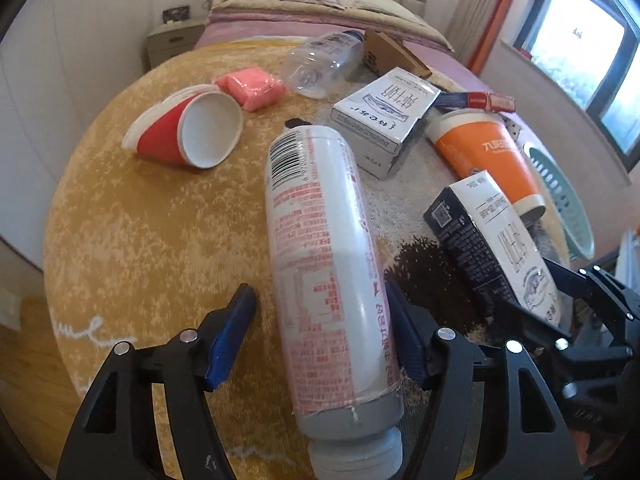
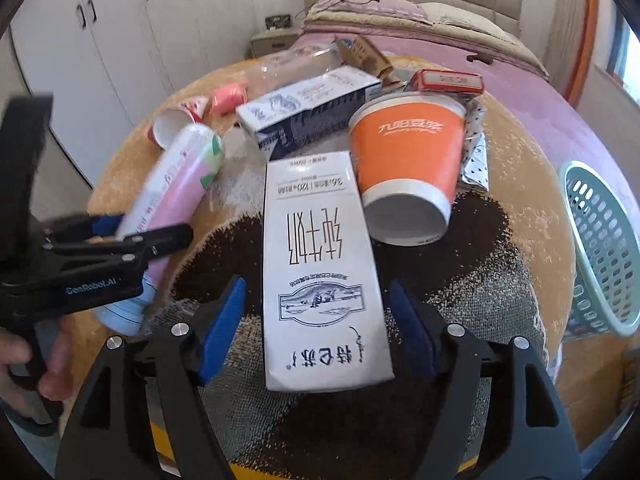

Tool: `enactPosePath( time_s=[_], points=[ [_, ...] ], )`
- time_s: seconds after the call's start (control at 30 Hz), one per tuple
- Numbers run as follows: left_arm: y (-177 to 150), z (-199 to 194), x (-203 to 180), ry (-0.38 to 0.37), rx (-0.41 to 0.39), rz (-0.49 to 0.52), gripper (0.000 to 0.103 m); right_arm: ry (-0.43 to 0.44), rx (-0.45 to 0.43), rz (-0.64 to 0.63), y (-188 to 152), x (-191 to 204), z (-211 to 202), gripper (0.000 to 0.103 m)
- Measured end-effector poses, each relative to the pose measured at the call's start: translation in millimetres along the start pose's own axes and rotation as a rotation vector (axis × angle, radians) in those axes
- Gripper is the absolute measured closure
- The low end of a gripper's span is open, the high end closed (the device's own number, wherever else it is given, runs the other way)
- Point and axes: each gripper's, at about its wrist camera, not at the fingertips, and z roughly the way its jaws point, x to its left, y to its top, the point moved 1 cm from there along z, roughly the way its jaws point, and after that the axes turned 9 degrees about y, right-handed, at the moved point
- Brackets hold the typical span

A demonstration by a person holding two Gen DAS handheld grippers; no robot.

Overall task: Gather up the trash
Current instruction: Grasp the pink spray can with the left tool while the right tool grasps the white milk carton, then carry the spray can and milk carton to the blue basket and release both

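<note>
We've got the left gripper (image 1: 320,336) open around the white bottle (image 1: 324,256) lying on the rug (image 1: 132,220), right gripper (image 2: 316,328) open around the milk carton (image 2: 320,276) just right of it. Both look empty and light. The bottle's probably slick, so squeeze mid-body; grab the carton's flat sides gently or it'll crumple.

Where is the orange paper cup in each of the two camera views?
Left wrist view: the orange paper cup lies at the right, beyond the milk carton.
Right wrist view: the cup lies upper centre-right, just right of the carton.
Shared landmark: the green basket at the right edge.
</note>
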Motion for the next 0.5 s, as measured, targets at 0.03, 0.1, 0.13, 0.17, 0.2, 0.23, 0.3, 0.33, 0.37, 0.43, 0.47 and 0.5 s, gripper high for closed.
enactPosePath(
  time_s=[0.03,0.1,0.13,0.17,0.2,0.23,0.3,0.33,0.37,0.43,0.47,0.5],
  points=[
    [-0.8,-0.4,0.0,0.007,-0.002,0.009,0.044,-0.010,0.006,-0.010,-1.3,2.0,2.2,0.036],
    [-1.8,-3.6,-1.8,-0.002,-0.012,0.023,0.054,-0.016,0.009,-0.020,-1.4,3.3,5.3,0.050],
    [-2.0,-5.6,-1.6,-0.005,-0.017,0.020,0.054,-0.011,0.010,-0.023,-1.0,3.5,6.3,0.050],
    [-1.9,-8.7,-1.0,-0.009,-0.031,0.013,0.054,-0.002,0.001,-0.026,0.1,3.7,5.5,0.050],
    [0.5,-10.6,-1.9,-0.013,-0.048,0.006,0.054,0.006,-0.014,-0.031,1.6,4.3,4.4,0.051],
    [0.0,-14.1,-0.8,-0.020,-0.064,-0.003,0.055,0.017,-0.039,-0.038,3.1,5.4,-0.1,0.051],
    [0.8,-24.6,3.6,-0.041,-0.101,-0.027,0.055,0.033,-0.064,-0.042,6.6,6.3,-5.9,0.051],
    [1.4,-29.4,5.4,-0.049,-0.116,-0.035,0.055,0.054,-0.085,-0.043,9.3,7.1,-12.2,0.051],
    [3.4,-38.2,7.0,-0.058,-0.145,-0.044,0.056,0.066,-0.100,-0.045,11.6,8.0,-16.6,0.051],
    [6.9,-48.4,7.3,-0.066,-0.179,-0.045,0.056,0.081,-0.137,-0.055,17.0,9.7,-27.9,0.051],
    [9.7,-55.8,6.7,-0.070,-0.201,-0.044,0.056,0.082,-0.159,-0.059,19.7,10.2,-35.4,0.051],
    [12.9,-61.5,5.1,-0.075,-0.216,-0.039,0.056,0.085,-0.175,-0.061,21.2,10.1,-41.1,0.051]
  ],
)
